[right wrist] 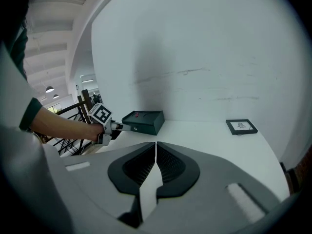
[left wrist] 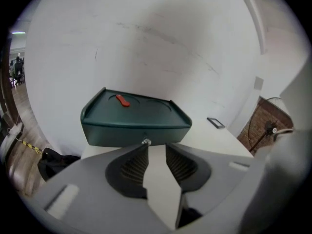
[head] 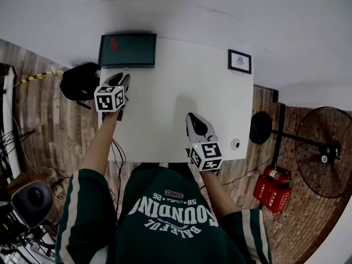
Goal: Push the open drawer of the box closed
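Note:
A dark green box (head: 127,50) stands at the far left corner of the white table (head: 176,100), with a small red piece (head: 113,44) on its lid. In the left gripper view the box's (left wrist: 135,119) front looks flush, with a small silver knob (left wrist: 146,141) at its lower middle. My left gripper (head: 124,77) is just in front of that face, its jaws apart with nothing between them (left wrist: 156,146); the knob sits right at the left jaw's tip. My right gripper (head: 191,116) hovers over the table's near middle, its jaws together and empty (right wrist: 155,143).
A small framed picture (head: 240,61) lies at the far right of the table, and a small round disc (head: 235,144) near its right front corner. A black bag (head: 80,81) sits left of the table. A fan (head: 324,150) and red extinguishers (head: 273,188) stand to the right.

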A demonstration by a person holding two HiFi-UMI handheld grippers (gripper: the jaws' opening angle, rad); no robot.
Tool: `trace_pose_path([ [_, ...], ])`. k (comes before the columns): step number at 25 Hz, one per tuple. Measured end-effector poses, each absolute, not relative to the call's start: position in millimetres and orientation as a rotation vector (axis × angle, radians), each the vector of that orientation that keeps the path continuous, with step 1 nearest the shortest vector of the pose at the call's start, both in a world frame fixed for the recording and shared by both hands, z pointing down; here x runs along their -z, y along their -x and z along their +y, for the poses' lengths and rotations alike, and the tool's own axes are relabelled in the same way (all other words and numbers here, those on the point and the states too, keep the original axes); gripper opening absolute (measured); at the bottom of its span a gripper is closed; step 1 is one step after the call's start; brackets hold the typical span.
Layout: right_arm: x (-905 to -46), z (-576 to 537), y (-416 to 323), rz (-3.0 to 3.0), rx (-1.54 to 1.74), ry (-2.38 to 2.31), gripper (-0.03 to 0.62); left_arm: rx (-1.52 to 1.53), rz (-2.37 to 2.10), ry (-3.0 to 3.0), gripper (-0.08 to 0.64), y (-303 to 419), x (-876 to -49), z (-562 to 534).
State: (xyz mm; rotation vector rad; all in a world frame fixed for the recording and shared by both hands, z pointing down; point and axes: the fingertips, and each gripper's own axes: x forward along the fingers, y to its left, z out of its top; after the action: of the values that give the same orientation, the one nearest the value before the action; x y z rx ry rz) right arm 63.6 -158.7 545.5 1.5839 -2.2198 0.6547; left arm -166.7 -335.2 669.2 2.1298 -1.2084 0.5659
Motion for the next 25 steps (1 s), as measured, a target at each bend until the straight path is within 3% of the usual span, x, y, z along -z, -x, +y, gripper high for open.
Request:
trace_pose_path([
  [4, -536.3, -169.5, -55.9, -2.279, -0.627, -1.564, 0.002, -0.640, -1.220, -2.257, 0.103, 160.0, -634.7, -306.6],
  [6, -529.3, -174.2, -51.3, -2.309, -0.609, -1.552, 0.002, -0.645, -1.221, -2.318, 0.054, 153.3, -615.6, -292.1],
  [25, -452.0, -192.1, -24.2, -2.537, -0.380, -1.501, 0.002, -0.431, -1.386, -2.489, 0.052, 158.6, -490.0, -207.9],
])
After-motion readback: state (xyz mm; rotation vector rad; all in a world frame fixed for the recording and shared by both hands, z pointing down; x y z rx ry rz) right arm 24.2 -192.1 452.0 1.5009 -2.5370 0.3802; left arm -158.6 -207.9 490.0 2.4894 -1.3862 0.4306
